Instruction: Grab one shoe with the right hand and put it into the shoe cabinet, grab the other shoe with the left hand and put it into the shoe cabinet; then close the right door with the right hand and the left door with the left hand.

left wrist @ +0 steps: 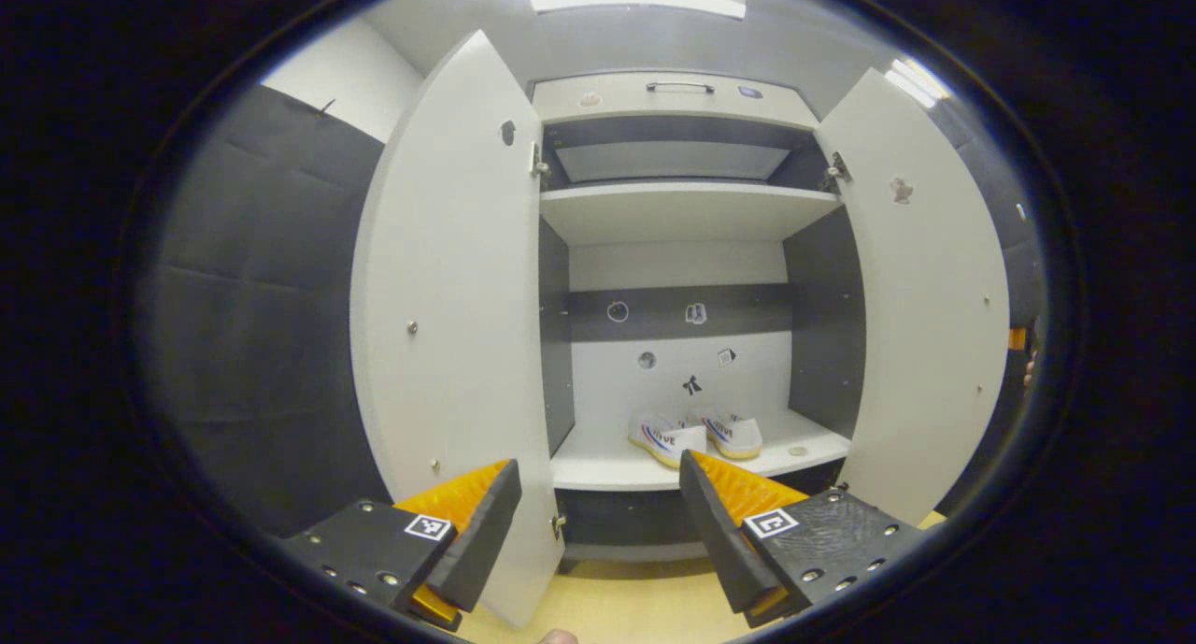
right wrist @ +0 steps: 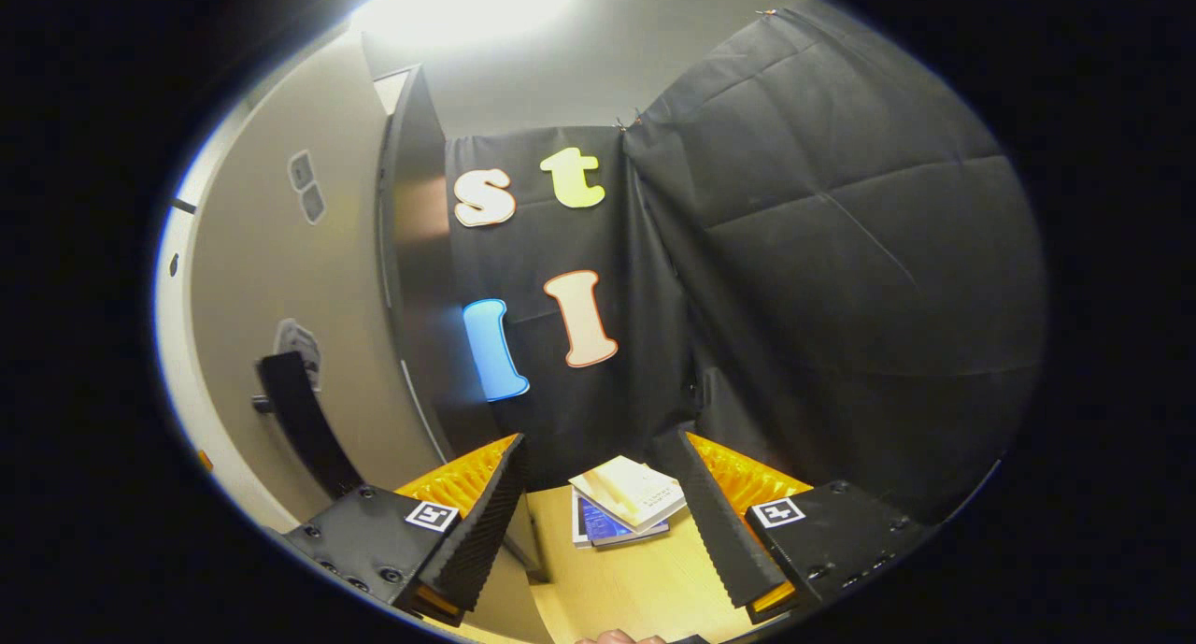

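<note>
1. Both shoes [left wrist: 696, 436] already sit side by side on the cabinet's [left wrist: 682, 209] bottom shelf, toward its middle and well back from the front edge. So I judge the loading done and the doors the only work left.

2. The left door [left wrist: 448, 326] and the right door [left wrist: 920, 326] both stand swung wide open in the left gripper view, flanking the open shelves.

3. The left gripper [left wrist: 598, 522] hangs in front of the cabinet, fingers spread wide with nothing between them. The free edge of the left door rises just between its fingers, nearer the left finger, so that door lies almost straight ahead of it.

4. The right gripper [right wrist: 589, 522] is likewise spread and holds nothing. It faces the booth cloth, with a small stack of books [right wrist: 624, 508] on the floor beyond its fingers.

5. In the right gripper view the right door's outer face [right wrist: 280, 279] fills the left side, its dark handle [right wrist: 299, 420] just beyond the left finger. The door stands upright, its long axis vertical, and lies to the gripper's left rather than ahead.

6. The task closes the right door first. As I read it, the right gripper is the nearer one and must push leftward against that face, swinging the door toward the shelves.

7. One risk: the door edge could slip between the open fingers instead of meeting a flat side.
</note>
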`<state>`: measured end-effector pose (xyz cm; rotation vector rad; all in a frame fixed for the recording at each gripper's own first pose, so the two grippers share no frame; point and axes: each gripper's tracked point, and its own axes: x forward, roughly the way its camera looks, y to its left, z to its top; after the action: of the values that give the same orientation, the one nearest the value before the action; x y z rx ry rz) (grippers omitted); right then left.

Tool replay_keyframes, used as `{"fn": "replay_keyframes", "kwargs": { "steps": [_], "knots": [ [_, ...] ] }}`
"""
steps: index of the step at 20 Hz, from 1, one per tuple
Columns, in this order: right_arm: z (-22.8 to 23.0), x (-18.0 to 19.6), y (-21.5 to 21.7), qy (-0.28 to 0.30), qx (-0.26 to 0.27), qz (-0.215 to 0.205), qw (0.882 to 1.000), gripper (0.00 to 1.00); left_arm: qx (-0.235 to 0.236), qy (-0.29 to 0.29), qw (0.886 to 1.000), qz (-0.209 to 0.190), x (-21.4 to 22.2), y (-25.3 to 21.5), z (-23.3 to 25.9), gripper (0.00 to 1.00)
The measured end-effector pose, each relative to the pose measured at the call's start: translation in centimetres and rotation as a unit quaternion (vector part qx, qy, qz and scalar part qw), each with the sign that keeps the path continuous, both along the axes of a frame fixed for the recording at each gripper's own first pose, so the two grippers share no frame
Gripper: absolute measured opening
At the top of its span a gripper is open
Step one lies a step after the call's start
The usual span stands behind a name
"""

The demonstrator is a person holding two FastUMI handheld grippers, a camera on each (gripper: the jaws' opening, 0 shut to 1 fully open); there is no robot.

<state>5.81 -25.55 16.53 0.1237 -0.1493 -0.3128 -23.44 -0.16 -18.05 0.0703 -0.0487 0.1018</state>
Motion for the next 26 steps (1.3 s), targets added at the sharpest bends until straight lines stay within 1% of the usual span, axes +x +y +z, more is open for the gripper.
{"fn": "replay_keyframes", "kwargs": {
  "steps": [2,5,7,10,12,14,15,16,20,23,26],
  "knots": [
    [0.2,-0.9,1.2,0.004,-0.010,0.000,1.000,0.98,-0.018,0.020,1.000,-0.017,-1.6,0.3,-1.9,0.97],
    [0.6,-1.6,3.0,0.002,-0.028,0.001,1.000,0.98,-0.022,0.033,0.999,-0.020,-3.2,1.6,-3.3,0.97],
    [0.5,-1.5,4.0,0.011,-0.043,0.003,0.999,0.98,-0.027,0.036,0.999,-0.022,-4.1,2.4,-3.7,0.97],
    [1.0,-2.2,4.2,0.015,-0.070,-0.027,0.997,0.96,-0.035,0.039,0.998,-0.023,-5.4,3.7,-4.4,0.97],
    [1.4,-2.1,5.3,0.016,-0.094,-0.027,0.995,0.96,-0.037,0.040,0.998,-0.021,-6.2,4.6,-4.7,0.97],
    [1.1,-1.9,6.6,0.025,-0.096,-0.014,0.995,0.96,-0.038,0.039,0.998,-0.017,-7.0,5.7,-4.9,0.97],
    [0.7,-1.7,7.2,0.028,-0.090,-0.009,0.996,0.92,-0.039,0.038,0.998,-0.014,-7.3,6.3,-5.1,0.97],
    [0.8,-1.8,8.2,0.027,-0.090,-0.003,0.996,0.96,-0.041,0.039,0.998,-0.009,-7.7,7.0,-5.5,0.97],
    [0.6,-1.3,12.6,0.033,-0.105,0.025,0.994,0.95,-0.062,0.042,0.997,0.012,-9.0,9.4,-6.6,0.97],
    [0.2,0.1,16.5,0.034,-0.103,0.056,0.993,0.96,-0.068,0.043,0.996,0.031,-10.3,11.4,-7.4,0.97],
    [0.3,2.2,21.1,0.035,-0.128,0.093,0.987,0.96,-0.063,0.045,0.995,0.056,-11.9,13.5,-7.8,0.97]
  ]
}}
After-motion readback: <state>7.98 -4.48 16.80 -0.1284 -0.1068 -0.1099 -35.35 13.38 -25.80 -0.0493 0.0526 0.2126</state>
